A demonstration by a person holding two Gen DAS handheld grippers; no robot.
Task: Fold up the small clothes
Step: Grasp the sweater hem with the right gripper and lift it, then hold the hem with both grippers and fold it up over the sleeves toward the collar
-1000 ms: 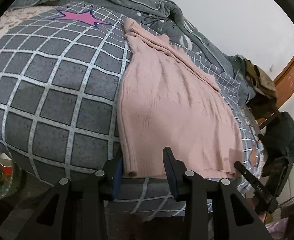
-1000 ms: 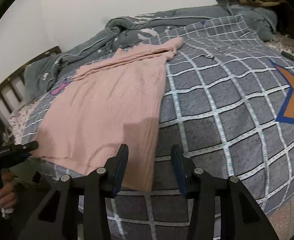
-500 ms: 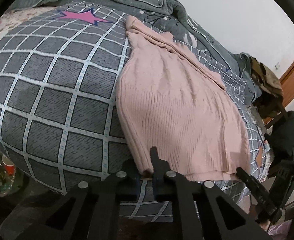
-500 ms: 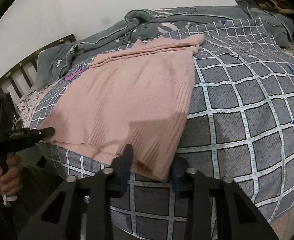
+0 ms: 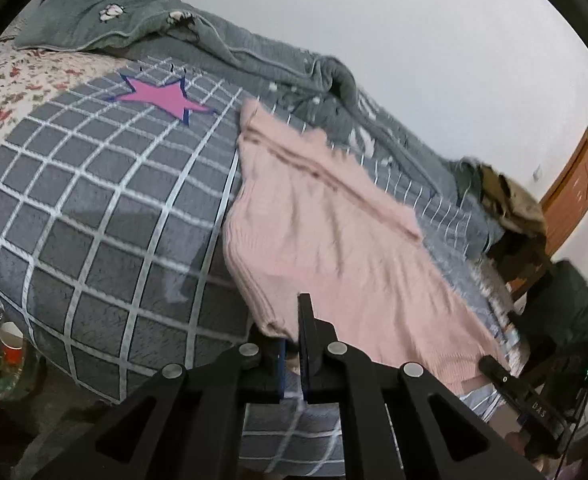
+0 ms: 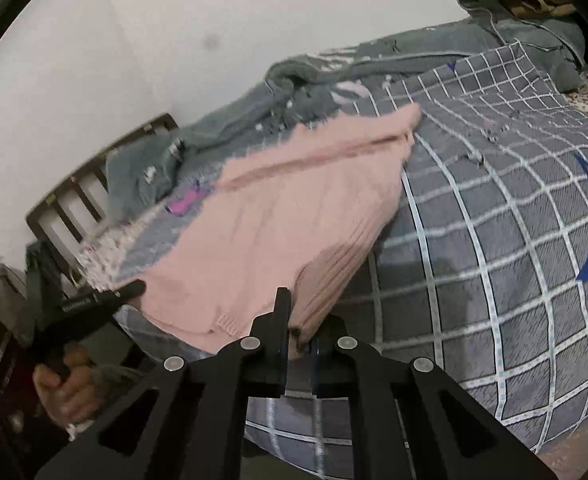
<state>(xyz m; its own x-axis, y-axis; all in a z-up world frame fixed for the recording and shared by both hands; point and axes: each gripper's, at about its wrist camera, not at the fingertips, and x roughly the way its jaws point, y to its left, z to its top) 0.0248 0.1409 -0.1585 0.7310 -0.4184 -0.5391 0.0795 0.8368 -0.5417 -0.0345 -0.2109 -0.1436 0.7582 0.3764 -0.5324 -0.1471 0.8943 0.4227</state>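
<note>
A pink knit sweater (image 5: 334,240) lies on the grey checked bed cover (image 5: 93,220), its hem toward me. My left gripper (image 5: 291,338) is shut on the sweater's near left hem corner, which is lifted off the bed. In the right wrist view the sweater (image 6: 285,216) also shows, and my right gripper (image 6: 300,332) is shut on its near right hem corner. The left gripper also shows at the left of that view (image 6: 93,304), held by a hand. The right gripper's tip shows at the lower right of the left wrist view (image 5: 526,400).
A rumpled grey blanket (image 5: 253,56) lies along the wall behind the sweater. A chair with clothes (image 5: 514,208) and a wooden door (image 5: 574,184) stand at the right. A wooden headboard (image 6: 93,184) is at the left. A red cup (image 5: 11,344) sits on the floor.
Both grippers closed on the sweater's hem corners and have lifted them. The sweater's near edge has risen off the bed and the views have tilted upward.
</note>
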